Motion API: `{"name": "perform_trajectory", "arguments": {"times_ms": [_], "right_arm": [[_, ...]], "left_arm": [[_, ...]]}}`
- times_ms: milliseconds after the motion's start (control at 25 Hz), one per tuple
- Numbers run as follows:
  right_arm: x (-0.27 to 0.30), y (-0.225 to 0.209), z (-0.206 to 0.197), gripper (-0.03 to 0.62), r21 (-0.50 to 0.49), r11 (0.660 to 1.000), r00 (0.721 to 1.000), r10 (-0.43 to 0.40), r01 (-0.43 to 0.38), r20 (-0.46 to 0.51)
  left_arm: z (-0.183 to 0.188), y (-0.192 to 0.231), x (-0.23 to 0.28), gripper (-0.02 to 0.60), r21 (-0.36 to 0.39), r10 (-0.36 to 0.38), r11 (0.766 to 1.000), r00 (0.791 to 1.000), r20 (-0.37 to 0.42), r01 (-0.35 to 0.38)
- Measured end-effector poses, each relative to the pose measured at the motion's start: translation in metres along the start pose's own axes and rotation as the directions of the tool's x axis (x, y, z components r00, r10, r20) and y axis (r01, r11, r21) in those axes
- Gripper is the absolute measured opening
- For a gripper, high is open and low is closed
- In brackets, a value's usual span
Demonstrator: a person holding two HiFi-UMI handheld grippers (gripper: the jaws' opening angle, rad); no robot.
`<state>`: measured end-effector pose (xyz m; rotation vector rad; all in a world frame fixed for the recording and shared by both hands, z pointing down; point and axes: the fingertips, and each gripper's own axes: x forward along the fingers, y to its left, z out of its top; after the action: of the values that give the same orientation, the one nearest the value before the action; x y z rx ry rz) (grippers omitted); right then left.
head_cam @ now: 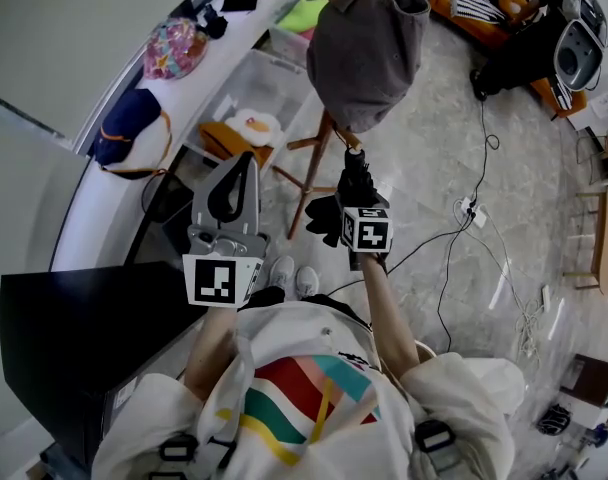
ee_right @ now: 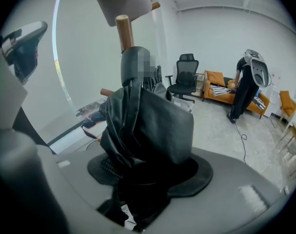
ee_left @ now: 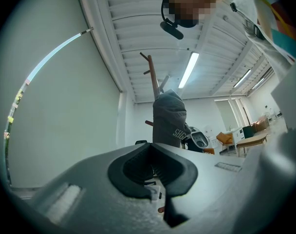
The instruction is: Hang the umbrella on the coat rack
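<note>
Black cloth of the folded umbrella filled my right claw. Its jaws stood wide apart, yet they pressed on the bunched fabric from both sides, so the umbrella was firmly gripped. In the head view the umbrella was up in the air, above the pale stone floor and in front of my chest. Its far end reached toward the wooden coat rack and sat just under the grey bag that hung there. The right gripper view showed the umbrella's upper end close before the rack's round pole. I could not tell whether the two touched, and the umbrella hung on no peg. My left claw was raised beside the right one, on its left, with its jaws closed together and nothing between them. Its own view looked slightly upward over the meeting pads at the rack and the grey bag, which were well apart from it under the white ceiling.
</note>
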<state>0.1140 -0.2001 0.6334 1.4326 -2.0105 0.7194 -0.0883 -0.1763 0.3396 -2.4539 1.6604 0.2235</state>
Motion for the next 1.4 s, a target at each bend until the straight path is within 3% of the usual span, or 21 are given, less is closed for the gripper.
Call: {"name": "perform_trajectory", "arguments": {"times_ms": [400,920,1200,1400], "right_arm": [[0.049,0.023,0.009,0.249,-0.061,0.997,0.997,0.052,-0.055,-0.061],[0.08,0.029,-0.01,0.25,0.02,0.997,0.99,0.075,-0.073,-0.116],[0.085,0.028,-0.011,0.256,0.053,0.993,0.99,0.109,-0.105,-0.088],[0.088,0.024,-0.013,0.259,0.064,0.995,0.99,0.082,-0.075,-0.112]], "left_arm": [[-0.008,0.013,-0.006,-0.006,0.001,0.03,1.0,0.999,-0.028,-0.03],[-0.007,0.022,-0.014,-0.006,0.023,0.058,0.998,0.998,-0.031,-0.058],[-0.006,0.021,-0.017,-0.005,0.028,0.067,0.997,0.997,-0.034,-0.066],[-0.004,0.02,-0.019,-0.005,0.033,0.067,0.997,0.997,-0.031,-0.066]]}}
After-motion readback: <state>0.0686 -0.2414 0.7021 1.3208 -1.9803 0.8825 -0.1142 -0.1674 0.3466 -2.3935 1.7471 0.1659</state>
